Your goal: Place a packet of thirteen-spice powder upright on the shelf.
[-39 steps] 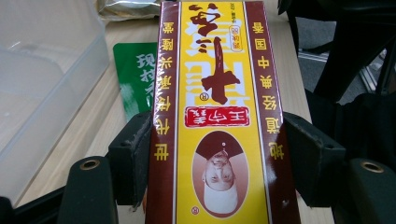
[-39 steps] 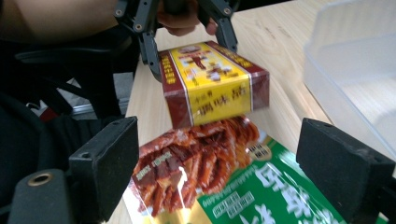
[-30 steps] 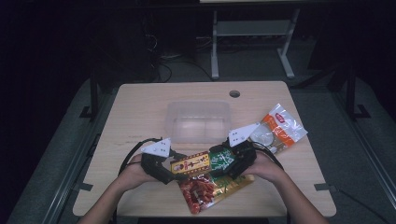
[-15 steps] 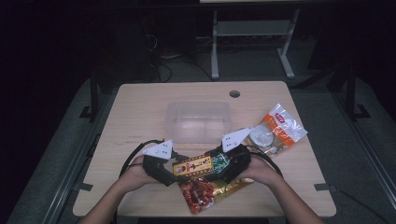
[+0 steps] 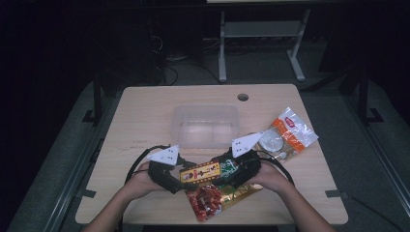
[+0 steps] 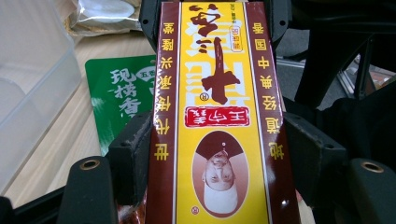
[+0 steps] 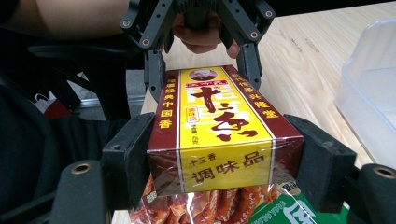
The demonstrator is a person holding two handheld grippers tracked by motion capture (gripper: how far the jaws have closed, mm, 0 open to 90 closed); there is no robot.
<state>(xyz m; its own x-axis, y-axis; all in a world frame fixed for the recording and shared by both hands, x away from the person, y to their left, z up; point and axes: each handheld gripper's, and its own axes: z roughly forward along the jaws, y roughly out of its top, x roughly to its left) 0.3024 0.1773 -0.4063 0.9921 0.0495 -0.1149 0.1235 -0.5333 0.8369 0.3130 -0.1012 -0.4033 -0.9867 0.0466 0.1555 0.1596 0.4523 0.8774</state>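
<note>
A long yellow and brown box [image 5: 199, 172] with Chinese lettering hangs level just above the table's front, one gripper at each end. My left gripper [image 5: 186, 176] is shut on its left end; both pads press the box [image 6: 215, 116] on its brown sides. My right gripper [image 5: 220, 171] faces it from the other end. Its jaws have just been closing with the box [image 7: 219, 126] between them, and both pads now meet the box's sides. The left gripper [image 7: 201, 72] shows beyond the box's far end.
A green packet [image 5: 229, 169] and a red snack bag [image 5: 208, 200] lie under the box. A clear plastic tub [image 5: 205, 125] stands at the middle of the wooden table [image 5: 145, 111]. An orange and white packet [image 5: 287, 135] lies at the right.
My right gripper has shifted a little left onto the box's right end and its jaws have narrowed around it. The left gripper and the box have stayed put.
</note>
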